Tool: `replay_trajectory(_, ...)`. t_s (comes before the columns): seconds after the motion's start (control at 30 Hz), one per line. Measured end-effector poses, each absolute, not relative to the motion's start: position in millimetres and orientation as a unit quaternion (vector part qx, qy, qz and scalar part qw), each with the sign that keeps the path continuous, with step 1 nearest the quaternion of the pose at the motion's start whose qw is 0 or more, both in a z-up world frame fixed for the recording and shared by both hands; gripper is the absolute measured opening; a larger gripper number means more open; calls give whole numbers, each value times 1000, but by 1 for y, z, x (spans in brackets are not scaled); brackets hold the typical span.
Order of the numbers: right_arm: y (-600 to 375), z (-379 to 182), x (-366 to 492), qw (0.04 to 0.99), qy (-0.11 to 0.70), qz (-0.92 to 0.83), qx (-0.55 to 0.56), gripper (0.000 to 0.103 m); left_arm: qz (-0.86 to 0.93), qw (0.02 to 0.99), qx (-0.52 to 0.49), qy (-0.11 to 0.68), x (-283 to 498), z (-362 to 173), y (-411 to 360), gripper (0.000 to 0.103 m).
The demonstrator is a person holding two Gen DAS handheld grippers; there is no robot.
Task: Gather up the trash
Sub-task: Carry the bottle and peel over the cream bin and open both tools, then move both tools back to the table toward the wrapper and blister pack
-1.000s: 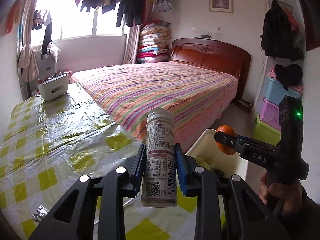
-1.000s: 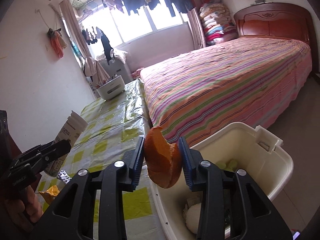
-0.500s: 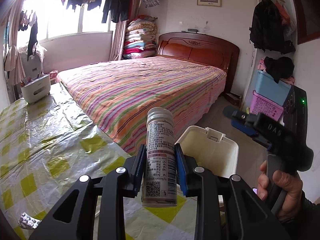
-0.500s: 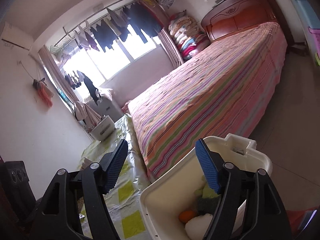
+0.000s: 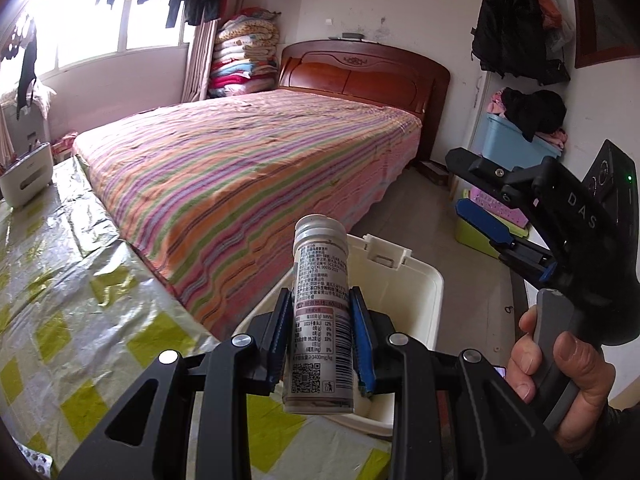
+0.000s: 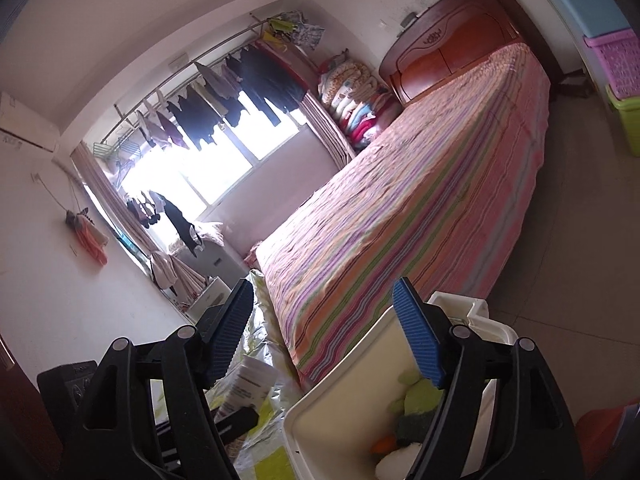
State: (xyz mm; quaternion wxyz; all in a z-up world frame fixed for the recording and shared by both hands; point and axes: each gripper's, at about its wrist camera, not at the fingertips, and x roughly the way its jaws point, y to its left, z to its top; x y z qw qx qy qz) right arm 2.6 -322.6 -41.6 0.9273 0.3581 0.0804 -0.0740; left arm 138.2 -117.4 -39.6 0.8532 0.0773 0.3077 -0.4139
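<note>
My left gripper (image 5: 322,330) is shut on a white tube-shaped bottle (image 5: 320,312) with a printed label, held upright over the near edge of the white trash bin (image 5: 416,276). The bottle also shows in the right wrist view (image 6: 250,386). My right gripper (image 6: 324,328) is open and empty, raised above the bin (image 6: 320,412); it shows at the right of the left wrist view (image 5: 476,196). Inside the bin lie an orange peel (image 6: 384,444), green scraps (image 6: 420,396) and a white wad (image 6: 394,468).
The table (image 5: 80,280) has a yellow-checked plastic cover, with a blister pack (image 5: 38,460) at its near left and a white holder (image 5: 26,176) at the far end. A striped bed (image 5: 248,168) stands close behind the bin. Coloured storage boxes (image 5: 508,144) line the right wall.
My right gripper has opened and dropped the orange peel into the bin, then risen and tilted. My left gripper has carried the bottle rightward toward the bin.
</note>
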Motion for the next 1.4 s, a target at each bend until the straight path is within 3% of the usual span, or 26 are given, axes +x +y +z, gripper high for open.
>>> replay_trajectory(0.1, -320, -45, 5, 926, 81, -75, 361, 71, -416, 850, 82, 314, 137, -45, -128, 29)
replay_trajectory(0.13, -318, -45, 5, 927, 81, -74, 360, 71, -414, 850, 81, 316, 138, -46, -130, 34)
replay_trajectory(0.23, -311, -40, 7, 931, 80, -70, 349, 71, -409, 851, 71, 321, 139, -50, -132, 76)
replay_trajectory(0.27, -311, -35, 6, 933, 78, -70, 345, 71, -404, 854, 68, 320, 139, -50, -131, 77)
replay_trajectory(0.73, -271, -35, 19, 949, 98, -19, 299, 75, -289, 907, 25, 306, 155, -9, -42, 81)
replay_trajectory(1.4, -51, -32, 72, 911, 212, 324, 141, 82, -70, 949, -38, 305, 147, 0, 178, 81)
